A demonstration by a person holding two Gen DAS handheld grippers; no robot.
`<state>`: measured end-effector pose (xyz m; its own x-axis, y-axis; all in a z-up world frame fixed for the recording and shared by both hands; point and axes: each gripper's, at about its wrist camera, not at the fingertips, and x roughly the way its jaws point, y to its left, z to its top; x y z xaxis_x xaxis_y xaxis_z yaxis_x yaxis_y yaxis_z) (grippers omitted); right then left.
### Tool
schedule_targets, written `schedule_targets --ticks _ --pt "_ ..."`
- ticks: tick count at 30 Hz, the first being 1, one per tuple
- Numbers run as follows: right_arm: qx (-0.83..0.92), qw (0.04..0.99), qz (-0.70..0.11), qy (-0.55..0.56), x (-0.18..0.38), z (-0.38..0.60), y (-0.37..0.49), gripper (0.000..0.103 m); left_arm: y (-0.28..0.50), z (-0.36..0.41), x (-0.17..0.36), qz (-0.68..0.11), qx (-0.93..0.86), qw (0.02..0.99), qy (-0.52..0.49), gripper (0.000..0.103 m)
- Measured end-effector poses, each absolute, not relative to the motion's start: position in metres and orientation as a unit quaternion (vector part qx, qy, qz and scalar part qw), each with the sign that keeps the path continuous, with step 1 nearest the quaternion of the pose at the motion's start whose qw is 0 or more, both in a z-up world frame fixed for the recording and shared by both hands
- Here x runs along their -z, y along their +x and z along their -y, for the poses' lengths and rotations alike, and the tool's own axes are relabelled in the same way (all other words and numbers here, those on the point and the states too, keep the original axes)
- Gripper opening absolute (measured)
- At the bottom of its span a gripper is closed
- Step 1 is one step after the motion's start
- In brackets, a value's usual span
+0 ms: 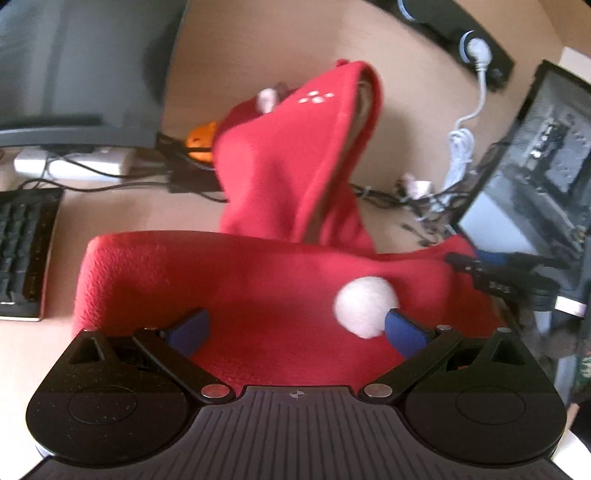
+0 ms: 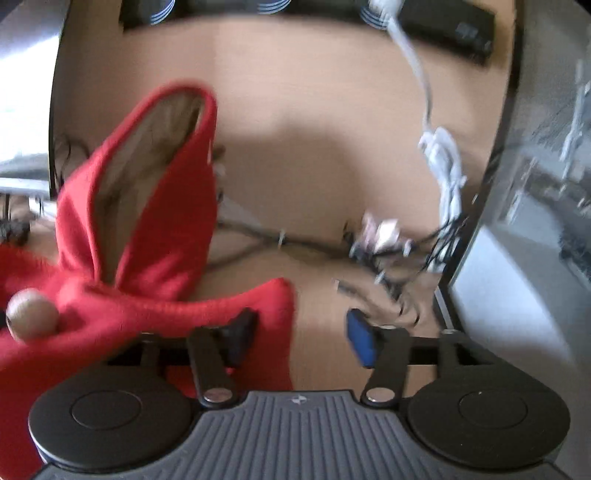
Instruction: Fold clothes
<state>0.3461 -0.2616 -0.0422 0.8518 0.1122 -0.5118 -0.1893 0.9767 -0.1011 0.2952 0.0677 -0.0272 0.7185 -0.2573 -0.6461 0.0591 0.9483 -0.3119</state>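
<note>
A red hooded fleece garment (image 1: pixel 229 280) lies on the tan desk (image 1: pixel 406 110), its hood (image 1: pixel 295 155) raised and showing a beige lining. A white pom-pom (image 1: pixel 365 306) rests on the fabric beside the right finger of my left gripper (image 1: pixel 295 330). That gripper is open, its blue pads (image 1: pixel 188 330) spread wide over the red cloth. In the right wrist view, the garment (image 2: pixel 155 295) fills the left side with the hood (image 2: pixel 147 184) and a pom-pom (image 2: pixel 31 314). My right gripper (image 2: pixel 299 336) is open, and a corner of the fabric drapes over its left finger.
A keyboard (image 1: pixel 26 251) and a monitor (image 1: pixel 85 66) sit at the left. Another screen (image 1: pixel 535 166) stands at the right. Tangled cables (image 1: pixel 458 158) and a power strip (image 1: pixel 461 33) lie behind the garment. An orange object (image 1: pixel 201 142) sits behind the hood.
</note>
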Motion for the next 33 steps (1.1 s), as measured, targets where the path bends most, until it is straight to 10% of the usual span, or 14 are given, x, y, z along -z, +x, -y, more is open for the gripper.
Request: schedule_targets --ticks 4,12,23,27,33 --pt "-0.173 0.959 -0.222 -0.018 0.008 0.262 0.331 0.084 0.297 -0.072 0.032 -0.361 0.074 0.920 -0.133 0.103" --pt "-0.240 0.910 -0.337 -0.003 0.090 0.234 0.365 0.089 0.315 -0.085 0.039 -0.368 0.078 0.909 -0.181 0.103" --pt "-0.218 0.928 -0.301 0.015 0.052 0.244 0.345 0.095 0.313 -0.083 0.033 -0.378 0.089 0.904 -0.178 0.103" --pt "-0.124 0.953 -0.277 0.013 0.042 0.265 0.341 0.058 0.303 -0.076 0.027 -0.379 0.110 0.901 -0.179 0.103" --pt "-0.074 0.932 -0.353 0.045 0.076 0.290 0.357 0.045 0.288 -0.066 0.018 -0.379 0.141 0.897 -0.179 0.103"
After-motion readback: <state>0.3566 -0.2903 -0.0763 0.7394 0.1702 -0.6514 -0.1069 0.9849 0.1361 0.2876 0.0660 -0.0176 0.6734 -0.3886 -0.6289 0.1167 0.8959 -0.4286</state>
